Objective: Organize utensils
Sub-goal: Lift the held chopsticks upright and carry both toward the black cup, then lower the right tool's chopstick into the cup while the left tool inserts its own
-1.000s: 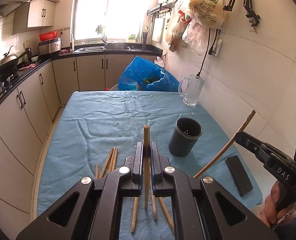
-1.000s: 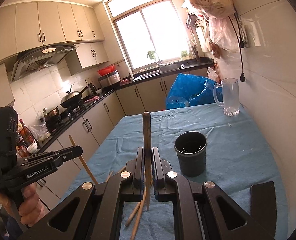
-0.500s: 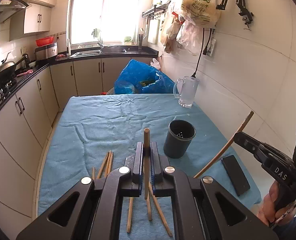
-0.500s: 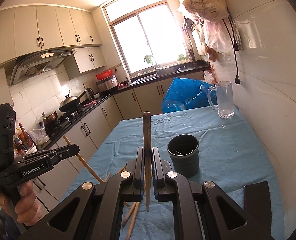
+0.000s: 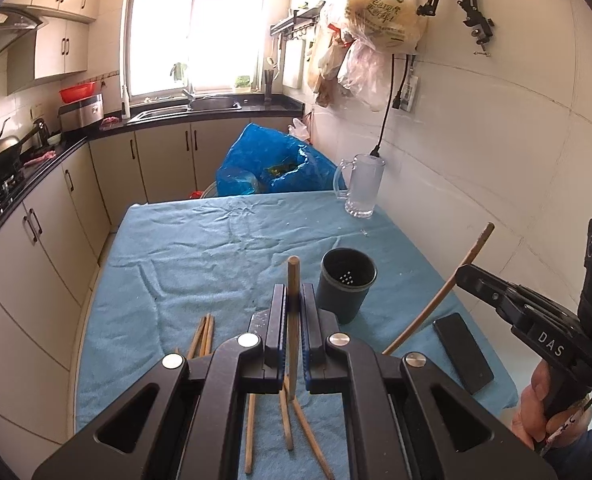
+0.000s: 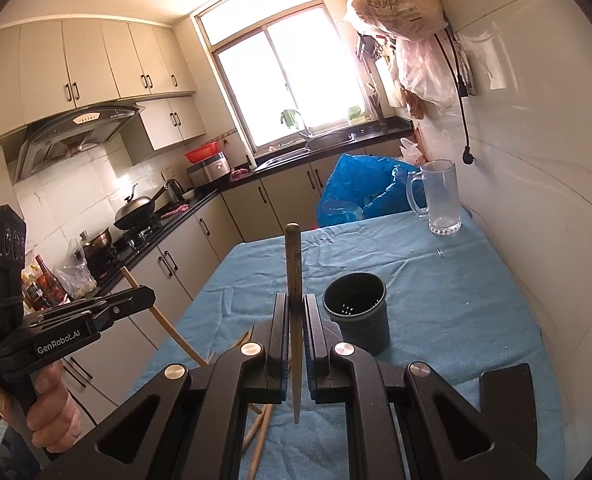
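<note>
Each pair of tongs is clamped on one wooden chopstick, both lifted clear of the table. The left tongs (image 5: 294, 312) pinch their chopstick (image 5: 293, 280) near its middle, its long axis roughly upright, blunt end up, the lower end hanging free above the cloth. The right tongs (image 6: 295, 314) grip the other chopstick (image 6: 293, 264) the same way — upright, tapered tip pointing down.

The dark holder cup (image 5: 346, 290) stands open-mouthed on the blue table cloth (image 5: 200, 248), just beyond and slightly right of both pairs of tongs. In the left wrist view it sits right of the held stick; in the right wrist view the cup (image 6: 355, 312) is likewise just right of the tongs and looks closer to them. So I judge the right hand the nearer one, though both are near.

With the sticks already upright over an upright cup, the coming move probably needs little turning — mainly a carry forward and right until a lower tip is over the mouth.

More loose chopsticks (image 5: 204, 332) lie on the cloth at the near end, left of the cup; a black phone (image 5: 462, 352) lies near the right edge.
</note>
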Demonstrator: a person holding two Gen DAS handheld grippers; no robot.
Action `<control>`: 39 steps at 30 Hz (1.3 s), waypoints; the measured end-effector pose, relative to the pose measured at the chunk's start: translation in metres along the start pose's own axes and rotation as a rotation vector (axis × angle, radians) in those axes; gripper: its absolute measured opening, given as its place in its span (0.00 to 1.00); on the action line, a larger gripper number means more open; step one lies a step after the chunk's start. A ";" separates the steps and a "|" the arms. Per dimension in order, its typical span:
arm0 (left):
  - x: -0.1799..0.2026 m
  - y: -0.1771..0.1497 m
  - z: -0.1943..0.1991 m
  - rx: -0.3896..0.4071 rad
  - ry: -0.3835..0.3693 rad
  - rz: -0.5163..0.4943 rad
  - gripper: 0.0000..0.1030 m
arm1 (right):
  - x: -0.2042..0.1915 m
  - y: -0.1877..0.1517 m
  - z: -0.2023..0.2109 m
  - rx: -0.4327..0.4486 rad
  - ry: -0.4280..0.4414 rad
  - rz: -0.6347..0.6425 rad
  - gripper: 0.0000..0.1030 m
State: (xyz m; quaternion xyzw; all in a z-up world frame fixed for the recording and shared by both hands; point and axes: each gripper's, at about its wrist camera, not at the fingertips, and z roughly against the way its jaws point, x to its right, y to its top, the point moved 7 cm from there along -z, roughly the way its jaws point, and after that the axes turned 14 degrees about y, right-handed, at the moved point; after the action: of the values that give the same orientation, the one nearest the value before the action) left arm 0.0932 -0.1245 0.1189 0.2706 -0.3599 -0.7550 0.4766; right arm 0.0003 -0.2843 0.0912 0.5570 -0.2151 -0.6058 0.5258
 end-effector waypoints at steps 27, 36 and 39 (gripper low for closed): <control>0.042 0.102 0.004 0.107 -0.077 -0.005 0.05 | 0.018 0.095 0.022 0.149 -0.059 0.024 0.07; 0.061 0.134 -0.013 0.115 -0.117 0.010 0.05 | 0.039 0.122 0.013 0.174 -0.099 0.004 0.07; 0.066 0.137 -0.026 0.109 -0.126 0.011 0.05 | 0.048 0.126 0.002 0.167 -0.105 -0.011 0.07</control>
State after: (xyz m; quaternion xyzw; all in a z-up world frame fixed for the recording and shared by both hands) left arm 0.1578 -0.2317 0.2087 0.2464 -0.4312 -0.7473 0.4415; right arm 0.0571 -0.3713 0.1772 0.5677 -0.2888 -0.6171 0.4621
